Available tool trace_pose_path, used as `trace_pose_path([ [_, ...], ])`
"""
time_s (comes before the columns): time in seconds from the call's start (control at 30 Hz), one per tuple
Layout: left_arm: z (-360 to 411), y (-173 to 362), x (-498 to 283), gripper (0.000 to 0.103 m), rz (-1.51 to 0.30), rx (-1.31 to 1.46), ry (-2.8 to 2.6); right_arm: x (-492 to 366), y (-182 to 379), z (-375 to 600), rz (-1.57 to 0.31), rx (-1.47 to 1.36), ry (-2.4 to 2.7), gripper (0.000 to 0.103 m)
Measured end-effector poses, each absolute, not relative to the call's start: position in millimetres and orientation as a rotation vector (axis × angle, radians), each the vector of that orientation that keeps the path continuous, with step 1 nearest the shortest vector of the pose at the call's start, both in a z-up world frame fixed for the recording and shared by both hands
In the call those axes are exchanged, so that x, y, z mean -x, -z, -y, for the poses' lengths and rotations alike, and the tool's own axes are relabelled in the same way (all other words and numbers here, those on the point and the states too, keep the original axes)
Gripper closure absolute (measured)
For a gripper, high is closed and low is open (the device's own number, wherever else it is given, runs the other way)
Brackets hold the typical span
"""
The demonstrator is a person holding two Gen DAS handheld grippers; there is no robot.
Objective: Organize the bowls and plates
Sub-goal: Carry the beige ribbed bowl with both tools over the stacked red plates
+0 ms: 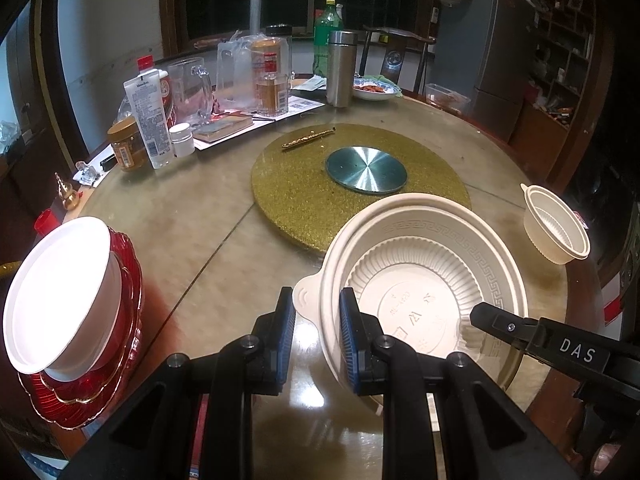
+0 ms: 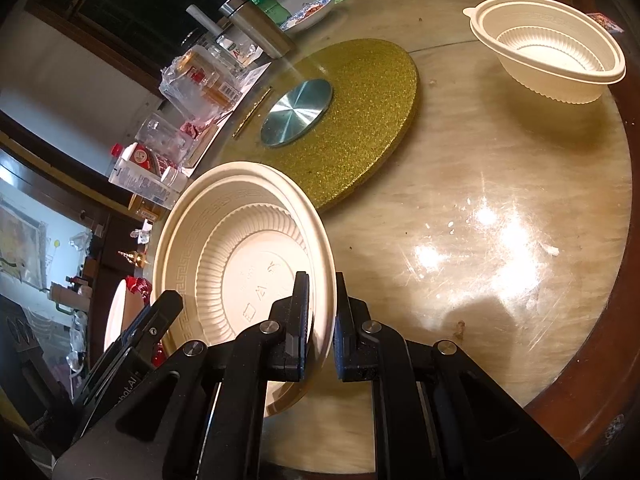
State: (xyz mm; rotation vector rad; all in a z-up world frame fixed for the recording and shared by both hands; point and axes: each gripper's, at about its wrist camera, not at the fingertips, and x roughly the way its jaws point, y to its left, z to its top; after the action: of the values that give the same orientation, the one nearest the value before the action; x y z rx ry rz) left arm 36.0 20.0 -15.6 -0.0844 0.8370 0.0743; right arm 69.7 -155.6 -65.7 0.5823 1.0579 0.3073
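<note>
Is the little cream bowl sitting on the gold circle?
No, the small cream bowl sits on the bare table, apart from the gold disc.

bench (image 2: 500, 240): open stretch on the near right. obstacles: small bowl (image 2: 552, 56) at the right edge, gold disc (image 2: 360, 120) mid-bench, bottles (image 1: 152, 120) crowding the far left.

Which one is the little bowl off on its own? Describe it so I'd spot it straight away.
Start at the round glittery gold turntable in the middle of the table. Beyond its edge, towards the table's dark wooden rim, stands a small cream plastic bowl with ribbed sides, alone and upright. Unlike the large cream bowl, it is small and no tool touches it.
</note>
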Motion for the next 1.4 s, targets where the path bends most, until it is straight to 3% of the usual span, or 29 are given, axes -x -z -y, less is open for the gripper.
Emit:
trace_pose_path([
  [0.8,-26.3,7.1,-28.8,0.082,-0.822,0.081,-0.097,-70.2,56.9,144.7,-1.053,-0.555,-0.33,0.093],
  [1.4,-87.0,-26.3,-7.1,0.082,-0.735,0.169,-0.212,-78.9,19.4,81.1,-1.014,-0.47,-0.465,0.093],
])
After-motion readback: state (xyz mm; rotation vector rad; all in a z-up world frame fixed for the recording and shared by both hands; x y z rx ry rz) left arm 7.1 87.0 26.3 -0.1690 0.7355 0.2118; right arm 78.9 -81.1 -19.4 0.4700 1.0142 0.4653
